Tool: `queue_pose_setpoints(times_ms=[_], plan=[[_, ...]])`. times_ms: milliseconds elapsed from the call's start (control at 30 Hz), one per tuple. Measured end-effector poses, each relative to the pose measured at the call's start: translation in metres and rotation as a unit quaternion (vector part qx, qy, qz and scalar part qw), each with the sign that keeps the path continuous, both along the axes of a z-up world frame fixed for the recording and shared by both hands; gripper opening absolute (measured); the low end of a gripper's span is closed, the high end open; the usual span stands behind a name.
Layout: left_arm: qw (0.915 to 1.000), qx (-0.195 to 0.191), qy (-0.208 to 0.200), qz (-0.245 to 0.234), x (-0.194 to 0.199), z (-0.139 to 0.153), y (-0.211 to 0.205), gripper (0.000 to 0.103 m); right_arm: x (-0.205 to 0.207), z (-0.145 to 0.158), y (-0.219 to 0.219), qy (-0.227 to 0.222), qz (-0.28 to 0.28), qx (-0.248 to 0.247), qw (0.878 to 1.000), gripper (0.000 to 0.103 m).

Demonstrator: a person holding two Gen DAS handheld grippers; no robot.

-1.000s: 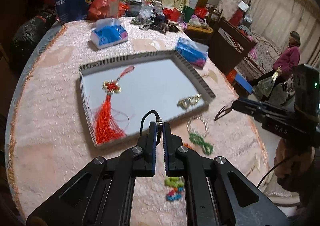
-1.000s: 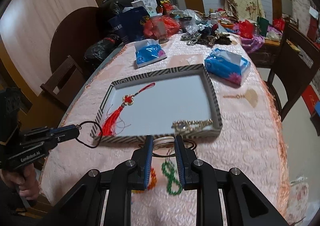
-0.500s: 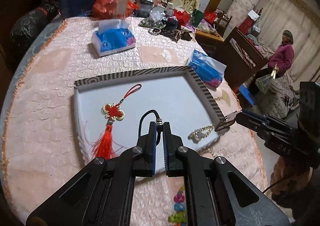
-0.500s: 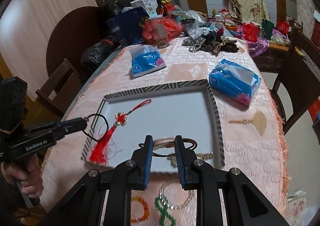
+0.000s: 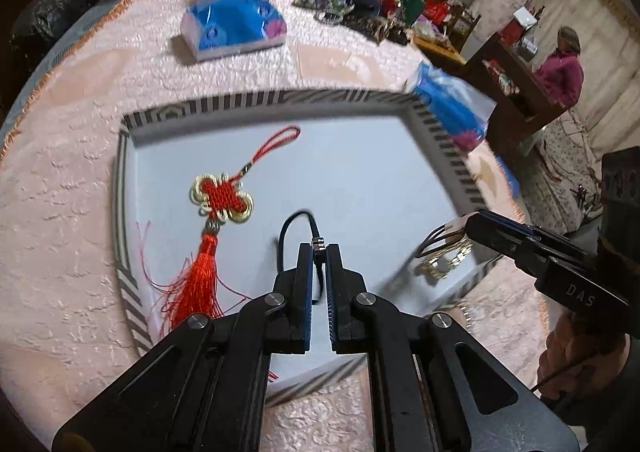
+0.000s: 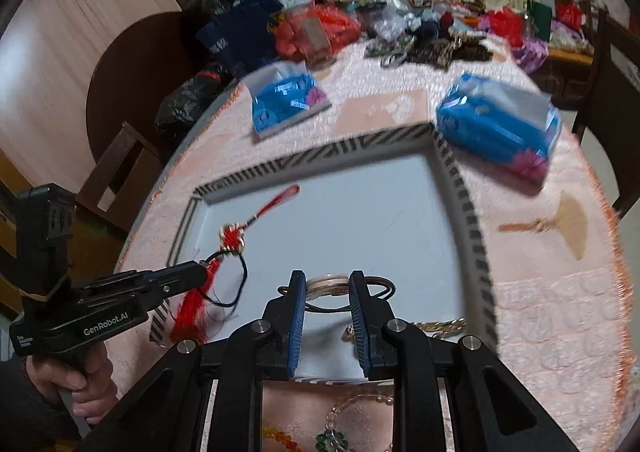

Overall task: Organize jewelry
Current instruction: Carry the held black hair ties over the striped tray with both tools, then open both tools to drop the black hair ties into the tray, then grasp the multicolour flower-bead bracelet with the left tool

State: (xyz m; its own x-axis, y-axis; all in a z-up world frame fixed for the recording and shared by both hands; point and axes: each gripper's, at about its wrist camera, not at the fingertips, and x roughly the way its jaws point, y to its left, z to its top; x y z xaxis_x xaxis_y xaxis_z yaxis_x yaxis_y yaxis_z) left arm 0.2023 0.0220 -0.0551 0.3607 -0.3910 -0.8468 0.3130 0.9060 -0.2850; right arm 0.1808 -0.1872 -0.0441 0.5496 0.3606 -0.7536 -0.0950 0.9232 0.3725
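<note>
While both grippers are hanging over the tray (image 5: 436,135), each one is carrying a piece of jewelry. In the left wrist view, the left gripper (image 5: 319,248) is pinching a thin black cord (image 5: 285,230) near its small metal clasp, its jaws pressed nearly together, and the cord is looping up and to the left above the tray's pale floor. In the right wrist view, the right gripper (image 6: 328,282) is clamping a stack of bangles (image 6: 327,284) between its blue pads, jaws closed against the white bangle's sides, with darker rings sticking out to the right; the stack is sitting above the near part of the tray.

A red knot tassel (image 5: 218,207) is lying inside the tray toward its left side, loop pointing to the far corner and fringe trailing toward the near rim. A gold chain (image 6: 440,326) is lying in the tray's near right corner, just below the bangles. Outside the tray, on the pink cloth (image 5: 68,187) by its near edge, a clear bead bracelet (image 6: 360,402), a green bead strand (image 6: 332,442) and an orange bead strand (image 6: 280,438) are lying, partly hidden behind the right gripper's frame.

Two blue tissue packs (image 6: 286,97) are sitting beyond the tray's far rim, one near each far corner. A small fan (image 6: 560,223) is lying on the cloth to the tray's right.
</note>
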Motion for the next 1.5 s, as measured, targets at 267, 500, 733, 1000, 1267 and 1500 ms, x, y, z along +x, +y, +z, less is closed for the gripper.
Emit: queue_pose_setpoints(times_ms=[267, 500, 733, 1000, 1267, 1500], plan=[[0.9997, 0.019, 0.012, 0.002, 0.006, -0.017, -0.002, 0.007, 0.013, -0.020, -0.001, 0.023, -0.004, -0.003, 1.000, 0.021], [0.9997, 0.017, 0.013, 0.014, 0.005, -0.016, 0.005, 0.031, 0.014, -0.022, -0.007, 0.027, -0.020, -0.003, 0.999, 0.039], [0.9997, 0.018, 0.001, 0.016, -0.002, -0.004, 0.007, 0.031, -0.003, -0.008, -0.008, 0.016, -0.021, -0.009, 1.000, 0.040], [0.9994, 0.020, -0.026, 0.003, -0.025, 0.024, 0.006, 0.032, -0.042, 0.015, -0.020, -0.005, -0.050, -0.013, 0.999, 0.040], [0.9989, 0.011, -0.046, -0.007, -0.068, 0.046, 0.013, 0.036, -0.106, 0.022, -0.036, -0.010, -0.080, -0.011, 0.997, 0.040], [0.9993, 0.018, -0.029, -0.014, -0.111, 0.035, 0.023, 0.039, -0.156, 0.002, -0.047, 0.018, -0.105, -0.004, 0.994, 0.040]])
